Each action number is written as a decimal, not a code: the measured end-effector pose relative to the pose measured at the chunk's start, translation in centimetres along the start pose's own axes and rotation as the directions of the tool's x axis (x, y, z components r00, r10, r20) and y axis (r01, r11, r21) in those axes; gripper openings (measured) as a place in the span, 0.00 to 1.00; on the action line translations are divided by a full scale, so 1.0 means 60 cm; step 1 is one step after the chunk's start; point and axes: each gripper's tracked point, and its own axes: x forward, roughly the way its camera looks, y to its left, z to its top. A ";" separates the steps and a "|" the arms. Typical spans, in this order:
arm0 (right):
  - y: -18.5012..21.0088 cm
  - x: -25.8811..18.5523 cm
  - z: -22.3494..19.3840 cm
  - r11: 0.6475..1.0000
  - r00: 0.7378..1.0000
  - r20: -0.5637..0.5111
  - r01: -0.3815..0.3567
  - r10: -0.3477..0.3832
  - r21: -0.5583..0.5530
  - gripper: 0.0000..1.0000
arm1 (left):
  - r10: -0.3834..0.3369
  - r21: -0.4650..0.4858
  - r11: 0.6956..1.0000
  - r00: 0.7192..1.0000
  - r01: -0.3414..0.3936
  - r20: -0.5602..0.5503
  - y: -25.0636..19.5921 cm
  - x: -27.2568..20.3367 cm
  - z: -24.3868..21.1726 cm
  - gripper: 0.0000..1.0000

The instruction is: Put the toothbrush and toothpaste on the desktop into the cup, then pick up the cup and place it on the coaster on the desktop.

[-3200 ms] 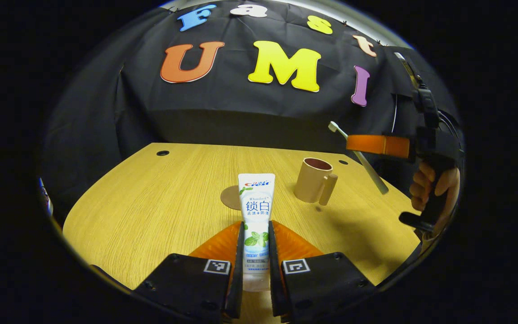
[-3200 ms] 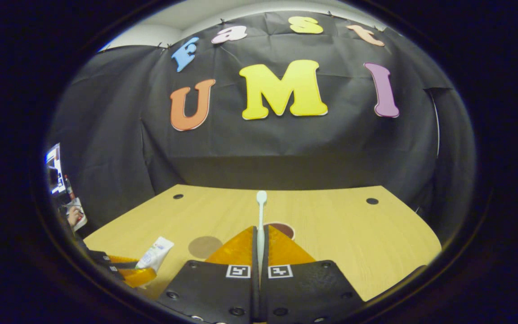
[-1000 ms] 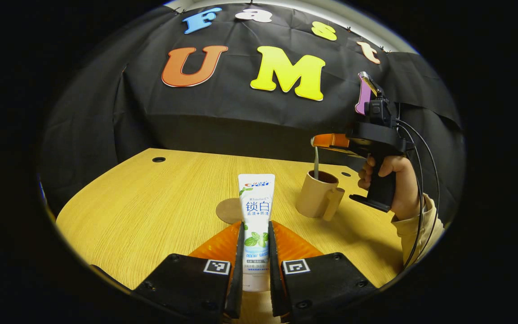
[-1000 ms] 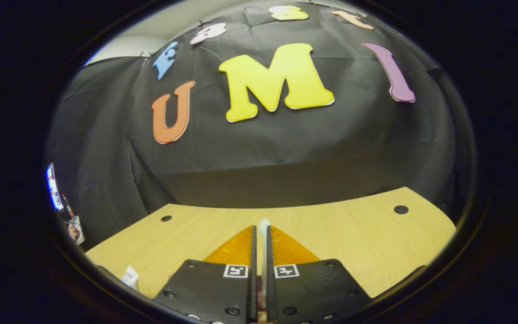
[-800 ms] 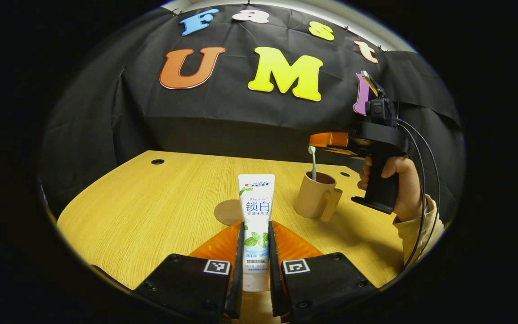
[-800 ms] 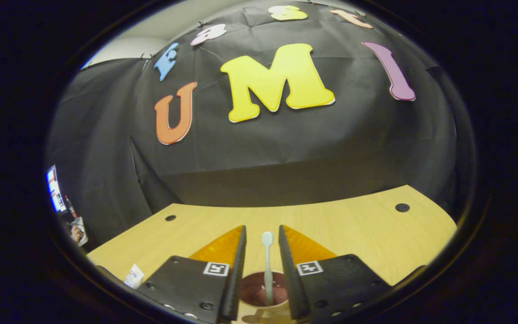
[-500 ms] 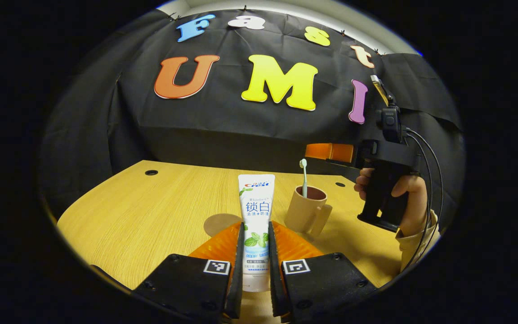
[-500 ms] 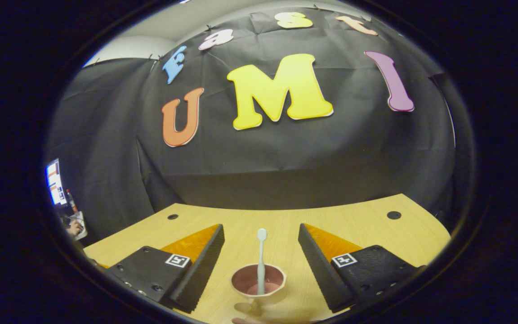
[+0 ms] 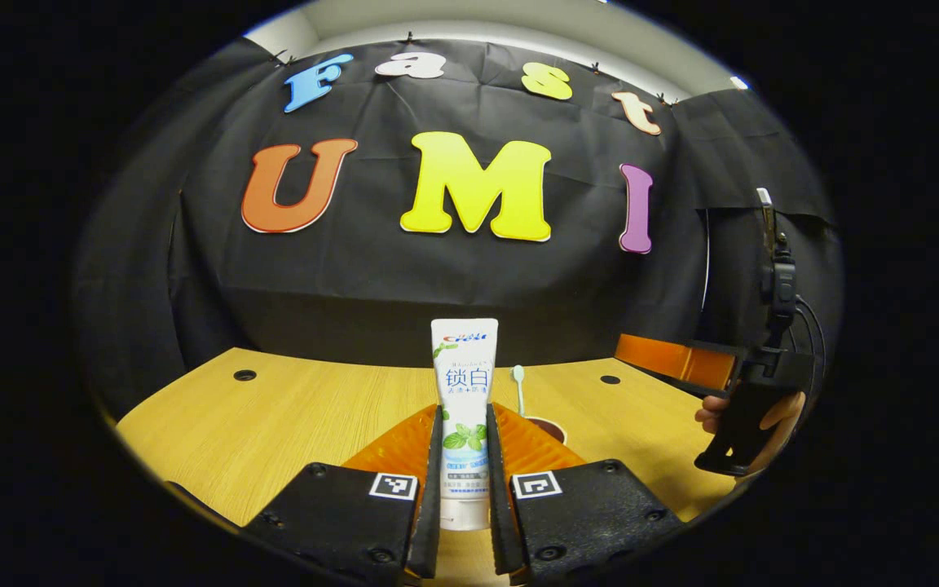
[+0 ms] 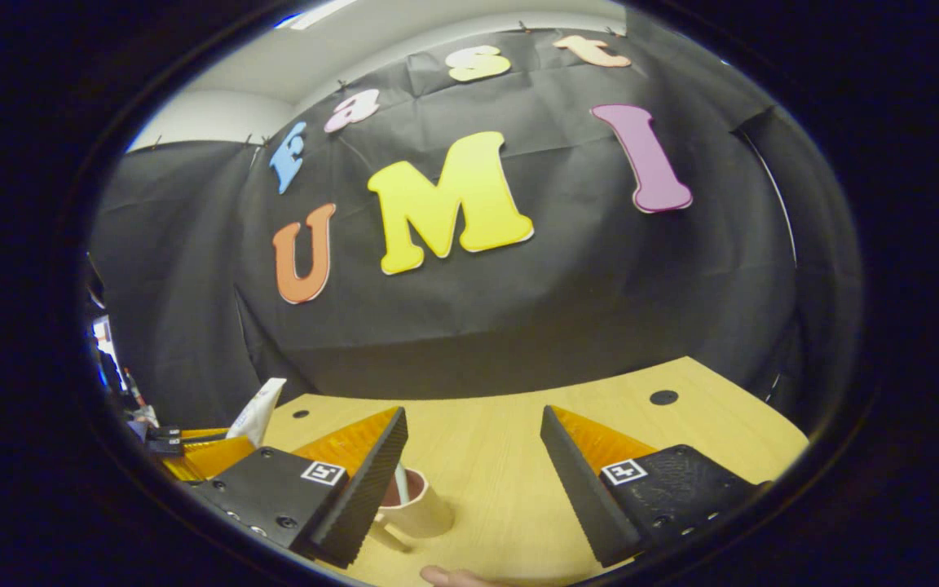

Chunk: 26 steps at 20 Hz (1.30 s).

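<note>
On a light wooden desktop [image 9: 290, 416] inside a black-draped booth, the left gripper [image 9: 463, 456] clamps both fingers on an upright toothpaste [image 9: 465, 391] tube, cap end down between them, probably carried that way to slide cap-first into the cup [image 10: 416, 505]. That beige cup, partly hidden behind the left gripper's orange finger, holds the toothbrush [image 9: 517, 387], its head poking above the rim. Off to the side a hand [image 9: 763, 416] holds the right gripper [image 10: 473, 481], fingers spread wide and empty, the cup just beside its left finger
</note>
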 end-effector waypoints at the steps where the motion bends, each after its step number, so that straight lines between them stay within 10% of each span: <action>1: -0.014 -0.008 -0.001 0.999 1.000 -0.021 0.010 -0.009 0.032 0.97 | -0.014 -0.007 1.000 1.000 0.014 0.001 -0.013 0.017 0.005 0.28; 15: -0.081 -0.020 0.015 0.992 0.992 0.000 0.128 -0.128 0.012 0.97 | -0.082 0.006 0.997 0.997 0.082 0.005 -0.102 0.142 0.004 0.30; 26: -0.053 -0.017 0.002 0.940 0.981 0.075 0.192 -0.178 -0.282 0.97 | -0.045 0.038 0.998 0.999 0.044 0.023 -0.088 0.149 0.005 0.37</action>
